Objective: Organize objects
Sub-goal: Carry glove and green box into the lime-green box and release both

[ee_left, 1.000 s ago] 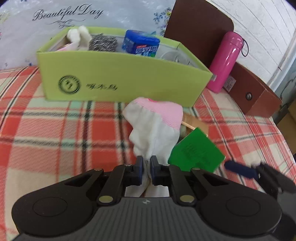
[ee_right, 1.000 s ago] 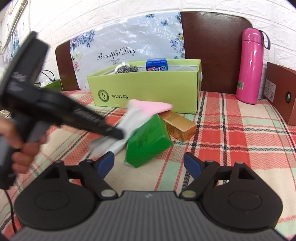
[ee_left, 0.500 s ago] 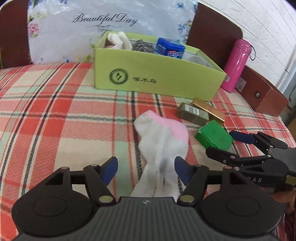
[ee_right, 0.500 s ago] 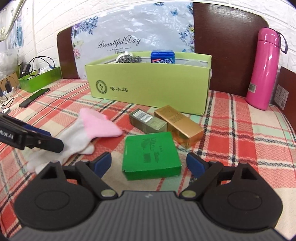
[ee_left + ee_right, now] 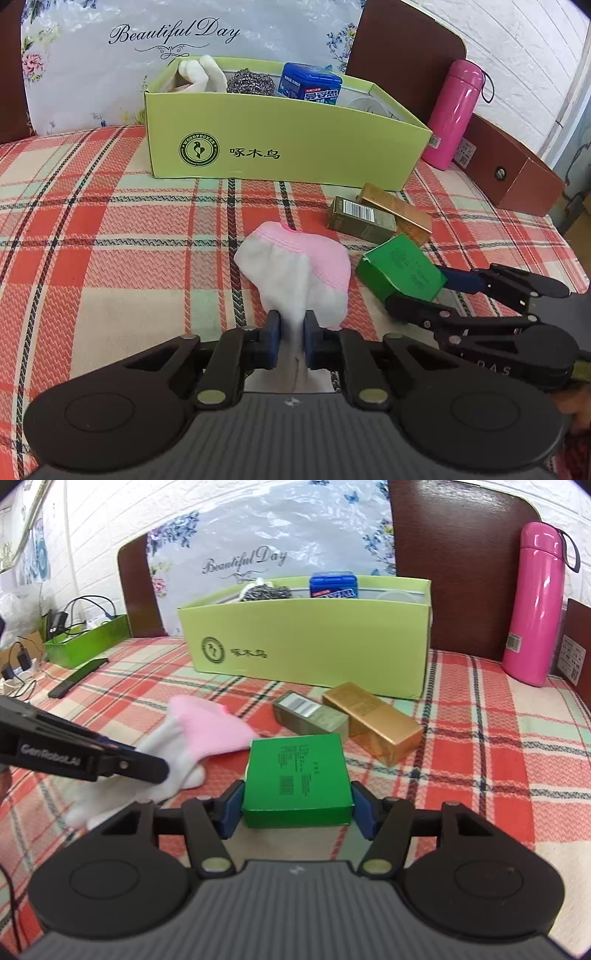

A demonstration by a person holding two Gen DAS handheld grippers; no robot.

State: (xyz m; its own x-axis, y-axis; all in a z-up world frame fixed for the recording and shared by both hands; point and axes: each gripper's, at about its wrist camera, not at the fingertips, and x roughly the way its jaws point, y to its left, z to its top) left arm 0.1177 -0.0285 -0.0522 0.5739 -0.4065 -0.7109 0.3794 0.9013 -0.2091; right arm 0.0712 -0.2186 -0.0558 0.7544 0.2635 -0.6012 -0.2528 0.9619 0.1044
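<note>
The left tongs (image 5: 291,334) are pinching the white end of a white-and-pink sock (image 5: 295,273), whose pink cuff is lying ahead of them on the checked tabletop (image 5: 110,240). Just to their right, the right tongs (image 5: 297,810) are closing around a green box (image 5: 297,779), one blue pad at each side of it. Beyond that box, an olive box (image 5: 312,716) and a gold box (image 5: 373,722) are lying side by side, in front of the lime-green carton (image 5: 314,653).
</note>
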